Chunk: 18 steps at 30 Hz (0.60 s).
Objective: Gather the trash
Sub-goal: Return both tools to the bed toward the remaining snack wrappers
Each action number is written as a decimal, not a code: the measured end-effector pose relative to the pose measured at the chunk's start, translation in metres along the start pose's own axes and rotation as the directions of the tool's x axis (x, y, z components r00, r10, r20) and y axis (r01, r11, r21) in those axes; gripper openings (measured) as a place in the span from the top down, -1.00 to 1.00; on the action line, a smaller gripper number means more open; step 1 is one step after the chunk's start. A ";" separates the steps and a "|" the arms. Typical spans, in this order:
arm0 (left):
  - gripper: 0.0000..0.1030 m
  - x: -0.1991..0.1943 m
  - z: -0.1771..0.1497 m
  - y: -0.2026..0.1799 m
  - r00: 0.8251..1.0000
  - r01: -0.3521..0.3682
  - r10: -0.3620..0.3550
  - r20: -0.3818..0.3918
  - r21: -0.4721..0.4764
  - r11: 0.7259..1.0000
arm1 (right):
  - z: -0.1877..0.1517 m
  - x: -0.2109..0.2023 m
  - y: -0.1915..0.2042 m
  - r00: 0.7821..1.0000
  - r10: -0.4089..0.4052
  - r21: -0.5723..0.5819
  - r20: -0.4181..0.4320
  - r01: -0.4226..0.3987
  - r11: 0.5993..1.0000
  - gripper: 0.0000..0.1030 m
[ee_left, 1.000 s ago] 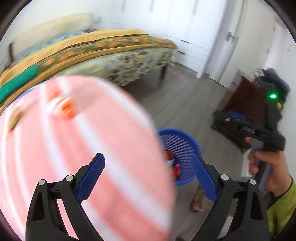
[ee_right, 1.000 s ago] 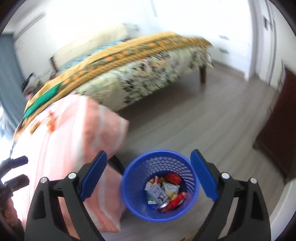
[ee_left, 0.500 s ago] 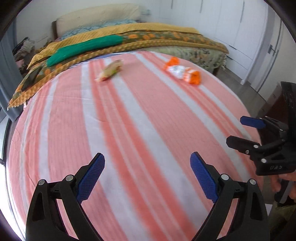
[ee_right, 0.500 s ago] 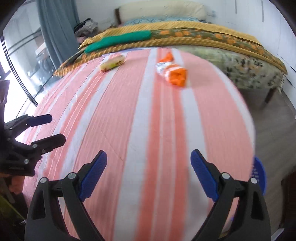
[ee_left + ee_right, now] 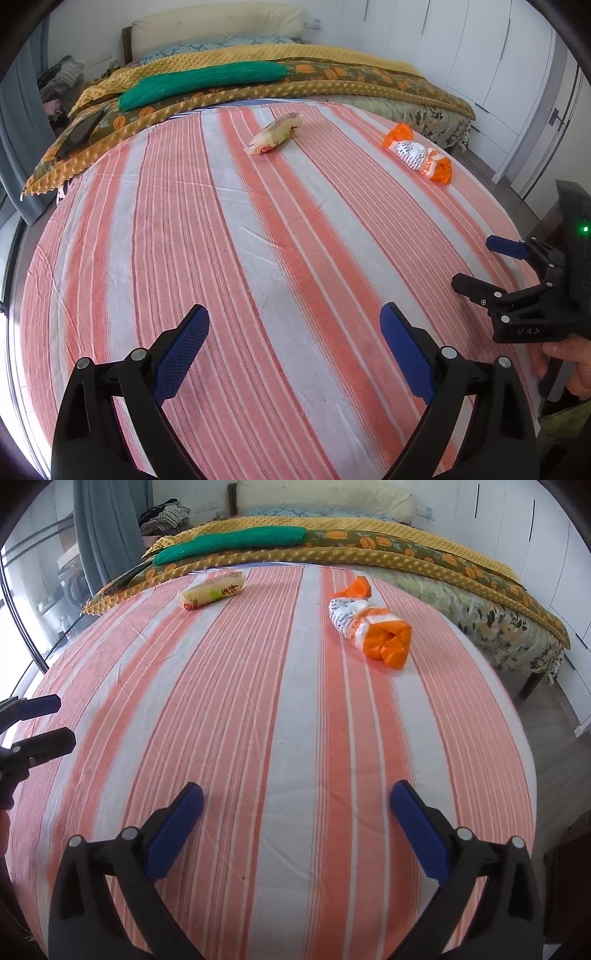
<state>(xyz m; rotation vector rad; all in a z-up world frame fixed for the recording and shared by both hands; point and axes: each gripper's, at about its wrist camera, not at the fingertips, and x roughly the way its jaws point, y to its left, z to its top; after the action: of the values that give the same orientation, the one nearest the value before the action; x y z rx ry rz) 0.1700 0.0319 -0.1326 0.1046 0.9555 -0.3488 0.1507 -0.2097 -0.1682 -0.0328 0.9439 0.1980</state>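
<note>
Two pieces of trash lie on the far part of a pink-and-white striped sheet (image 5: 258, 258). One is a pale yellow snack wrapper (image 5: 275, 133) (image 5: 213, 590). The other is an orange-and-white crumpled packet (image 5: 419, 153) (image 5: 373, 622). My left gripper (image 5: 295, 347) is open and empty above the near part of the sheet. My right gripper (image 5: 297, 823) is open and empty too, and shows at the right edge of the left wrist view (image 5: 480, 266). The left gripper shows at the left edge of the right wrist view (image 5: 40, 720).
A bed with a yellow and floral blanket (image 5: 332, 77) and a green roll (image 5: 199, 83) lies behind the striped surface. White wardrobes (image 5: 498, 55) stand at the right, grey floor (image 5: 561, 746) beside the sheet's right edge. A curtain (image 5: 107, 524) hangs at the left.
Both grippers swung away from the blue trash basket on the floor to face the striped sheet. Over the last half second they moved slightly closer. Both stayed open.
</note>
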 end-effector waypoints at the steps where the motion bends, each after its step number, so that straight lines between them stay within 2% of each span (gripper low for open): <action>1: -0.80 0.000 0.004 0.004 1.000 0.016 -0.016 -0.003 0.001 1.000 | 0.001 0.001 0.001 1.000 0.000 0.000 0.000 0.000 1.000 -0.91; 4: -0.80 0.006 0.029 0.020 1.000 0.023 -0.023 0.014 0.005 1.000 | 0.000 0.000 0.001 1.000 0.000 -0.002 0.000 0.000 1.000 -0.91; 7: -0.80 0.023 0.068 0.033 0.998 0.025 -0.027 0.052 0.035 0.999 | 0.000 -0.001 0.000 1.000 -0.002 -0.004 0.000 0.002 1.000 -0.91; 12: -0.80 0.073 0.132 0.032 0.998 0.044 -0.048 0.028 0.129 0.991 | 0.001 0.001 0.001 1.000 -0.002 -0.005 0.000 0.002 1.000 -0.91; 15: -0.80 0.101 0.158 0.028 1.000 0.011 -0.014 0.018 0.161 0.987 | 0.001 0.001 0.000 1.000 0.007 0.003 0.003 -0.007 1.000 -0.91; 18: -0.73 0.118 0.172 0.030 0.999 0.041 -0.040 -0.011 0.158 0.987 | 0.011 -0.006 -0.020 0.997 0.079 0.064 0.022 -0.080 0.995 -0.91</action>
<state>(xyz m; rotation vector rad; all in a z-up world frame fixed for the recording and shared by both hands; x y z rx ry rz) 0.3763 -0.0103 -0.1311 0.2320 0.9373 -0.4623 0.1596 -0.2294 -0.1586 0.0666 0.9323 0.2411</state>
